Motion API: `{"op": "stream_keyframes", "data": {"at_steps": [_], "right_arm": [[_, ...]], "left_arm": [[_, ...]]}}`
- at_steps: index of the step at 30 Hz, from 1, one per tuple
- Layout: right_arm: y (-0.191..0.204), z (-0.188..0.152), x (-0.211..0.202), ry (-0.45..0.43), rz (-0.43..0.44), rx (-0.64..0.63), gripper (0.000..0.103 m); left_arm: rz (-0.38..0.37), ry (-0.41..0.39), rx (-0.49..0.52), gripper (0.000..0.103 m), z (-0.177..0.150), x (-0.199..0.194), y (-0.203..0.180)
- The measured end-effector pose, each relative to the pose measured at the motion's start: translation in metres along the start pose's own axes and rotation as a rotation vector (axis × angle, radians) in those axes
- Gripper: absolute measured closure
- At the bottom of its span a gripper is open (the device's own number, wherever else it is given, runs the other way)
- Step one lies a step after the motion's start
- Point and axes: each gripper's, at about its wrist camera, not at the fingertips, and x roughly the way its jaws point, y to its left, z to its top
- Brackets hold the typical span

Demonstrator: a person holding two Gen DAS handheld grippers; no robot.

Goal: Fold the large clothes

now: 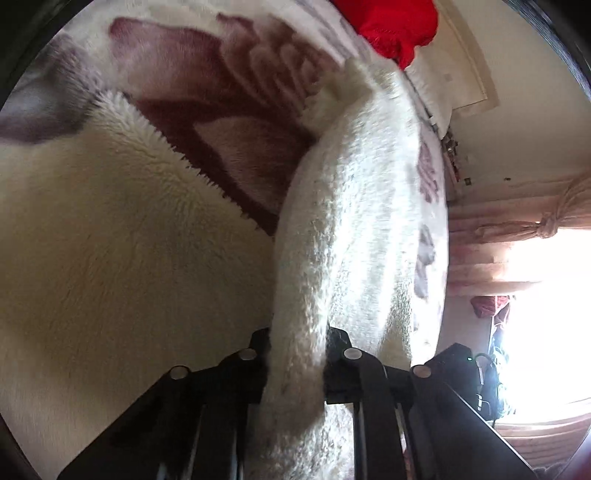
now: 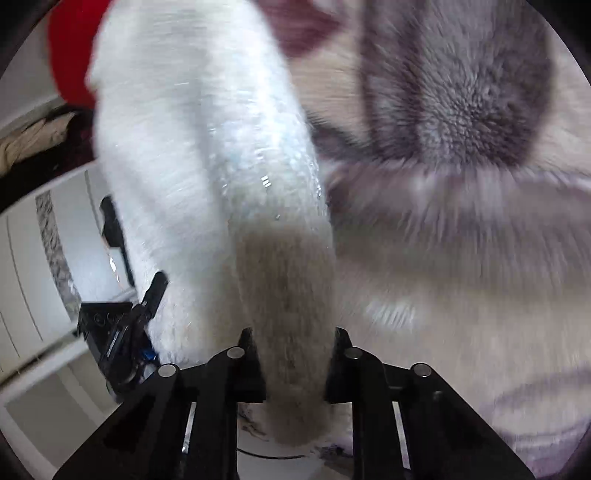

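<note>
1. Gripping a bunched edge of the white fleece garment [image 1: 343, 236] between the narrowed fingers of the left gripper [image 1: 297, 354].
2. Pinching another thick fold of it in the right gripper [image 2: 295, 350], jaws nearly closed.
3. Lying spread over a floral blanket [image 1: 207, 85], near a red cloth [image 1: 391, 26].
4. Judging: only starting, with both edges secured and no finished fold showing.

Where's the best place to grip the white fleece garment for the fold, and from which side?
Probably on its raised edge ridges, where both grippers already sit. The left gripper is shut on a bunched ridge of the white fleece garment, and the right gripper is shut on another. Each ridge stands up narrow above the patterned blanket, so come along it from its near end, jaws on either side.
</note>
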Motion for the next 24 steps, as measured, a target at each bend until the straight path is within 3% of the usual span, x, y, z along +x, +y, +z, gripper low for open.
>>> {"op": "stream_keyframes", "data": {"at_steps": [5,11,13,15,17,18,20,22,24], "right_arm": [[0.033,-0.062,-0.031,0.049,-0.020,-0.082,0.085],[-0.004,-0.124,-0.014,0.200,-0.134,-0.018,0.080],[-0.025,-0.119,0.003,0.274,-0.203,0.045,0.071],[-0.025,-0.103,0.002,0.297,-0.290,0.052,0.070],[-0.003,-0.081,-0.021,0.243,-0.356,-0.015,0.058],[0.005,-0.075,-0.036,0.211,-0.387,-0.048,0.045],[0.047,-0.060,-0.059,0.126,-0.471,-0.142,0.042],[0.099,-0.044,-0.067,0.078,-0.512,-0.260,0.042],[0.155,-0.029,-0.047,0.066,-0.515,-0.375,0.042]], "left_arm": [[-0.010,0.000,-0.022,0.092,-0.049,-0.047,-0.012],[0.058,0.078,-0.140,0.091,-0.135,-0.054,0.023],[0.089,0.107,-0.215,0.085,-0.148,-0.045,0.044],[0.072,0.099,-0.318,0.080,-0.149,-0.047,0.057],[0.070,0.026,-0.331,0.076,-0.148,-0.067,0.057],[0.081,-0.018,-0.330,0.071,-0.145,-0.080,0.056],[0.100,-0.094,-0.328,0.039,-0.143,-0.099,0.059],[0.155,-0.159,-0.336,0.034,-0.141,-0.109,0.070],[0.233,-0.185,-0.356,0.034,-0.139,-0.108,0.086]]}}
